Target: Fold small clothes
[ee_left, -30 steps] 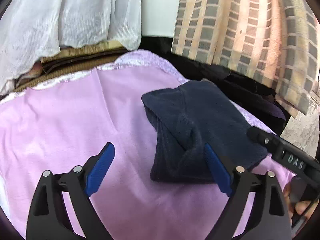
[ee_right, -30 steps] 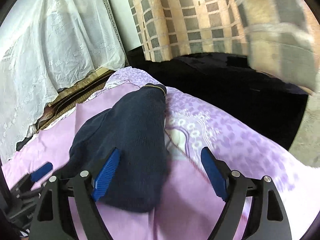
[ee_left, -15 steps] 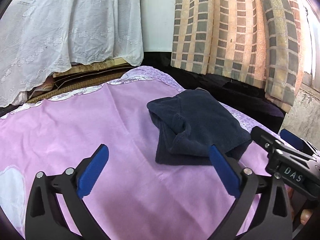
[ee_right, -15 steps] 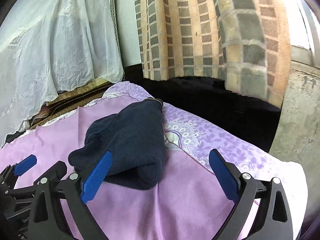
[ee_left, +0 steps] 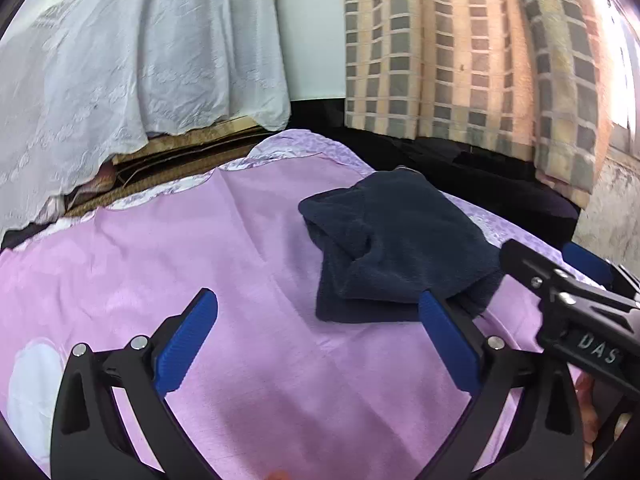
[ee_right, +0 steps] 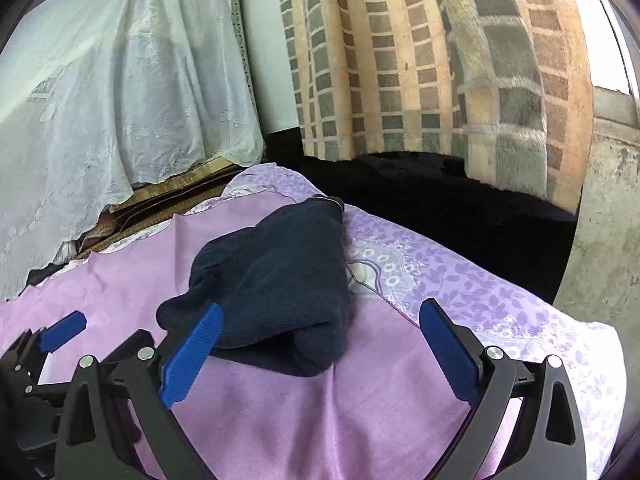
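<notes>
A dark navy garment [ee_left: 396, 248] lies folded in a thick bundle on the purple bedsheet [ee_left: 200, 260]. In the right wrist view the garment [ee_right: 280, 280] sits just ahead of the fingers. My left gripper [ee_left: 316, 324] is open and empty, held above the sheet to the left of the bundle. My right gripper [ee_right: 320, 332] is open and empty, held just short of the bundle's near edge. The right gripper also shows at the right edge of the left wrist view [ee_left: 568, 276]. The left gripper shows at the lower left of the right wrist view [ee_right: 60, 332].
A white lace cloth [ee_left: 120, 80] hangs at the back left over woven mats [ee_left: 180, 152]. A checked curtain [ee_left: 460, 60] hangs at the back right. A dark surface [ee_right: 460, 200] lies beyond the bed's far edge. A concrete wall [ee_right: 608, 220] stands at the right.
Both grippers have pulled back and up from the navy bundle, which now lies released and farther from the fingers. The bundle itself stays in place.
</notes>
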`<state>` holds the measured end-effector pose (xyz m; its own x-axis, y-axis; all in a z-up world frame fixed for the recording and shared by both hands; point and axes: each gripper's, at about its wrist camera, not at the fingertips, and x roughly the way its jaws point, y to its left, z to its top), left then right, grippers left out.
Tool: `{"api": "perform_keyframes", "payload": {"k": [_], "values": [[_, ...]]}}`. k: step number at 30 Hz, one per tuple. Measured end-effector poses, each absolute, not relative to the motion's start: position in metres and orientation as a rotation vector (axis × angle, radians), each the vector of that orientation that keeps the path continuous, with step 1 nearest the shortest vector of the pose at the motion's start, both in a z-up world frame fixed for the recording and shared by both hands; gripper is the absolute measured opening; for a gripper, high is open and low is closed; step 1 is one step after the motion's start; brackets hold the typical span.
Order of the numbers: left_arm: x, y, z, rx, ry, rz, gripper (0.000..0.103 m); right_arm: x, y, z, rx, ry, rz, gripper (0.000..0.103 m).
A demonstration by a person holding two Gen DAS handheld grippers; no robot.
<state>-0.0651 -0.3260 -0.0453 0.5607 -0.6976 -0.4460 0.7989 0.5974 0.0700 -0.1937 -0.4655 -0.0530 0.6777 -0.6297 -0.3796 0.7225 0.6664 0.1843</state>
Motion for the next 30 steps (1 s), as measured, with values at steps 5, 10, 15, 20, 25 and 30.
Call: {"api": "perform_keyframes", "payload": {"k": [5,10,15,20,25,30], "values": [[-0.071,-0.327,-0.044,0.288,0.389,-0.922,0.098,-0.197,-0.468,-0.053,0.351,0.281,-0.775,0.099],[-0.068,-0.328,-0.044,0.275,0.405,-0.911,0.098,-0.206,-0.470,-0.052,0.376,0.247,-0.790,0.099],[-0.057,-0.323,-0.043,0.214,0.446,-0.880,0.098,-0.217,-0.470,-0.055,0.408,0.237,-0.794,0.099],[-0.047,-0.313,-0.042,0.152,0.507,-0.835,0.098,-0.223,-0.443,-0.051,0.311,0.188,-0.765,0.099],[-0.051,-0.293,-0.045,0.133,0.536,-0.828,0.098,-0.225,-0.426,-0.047,0.255,0.206,-0.828,0.099],[-0.062,-0.278,-0.043,0.165,0.510,-0.815,0.098,-0.217,-0.429,-0.062,0.374,0.361,-0.735,0.099]]}}
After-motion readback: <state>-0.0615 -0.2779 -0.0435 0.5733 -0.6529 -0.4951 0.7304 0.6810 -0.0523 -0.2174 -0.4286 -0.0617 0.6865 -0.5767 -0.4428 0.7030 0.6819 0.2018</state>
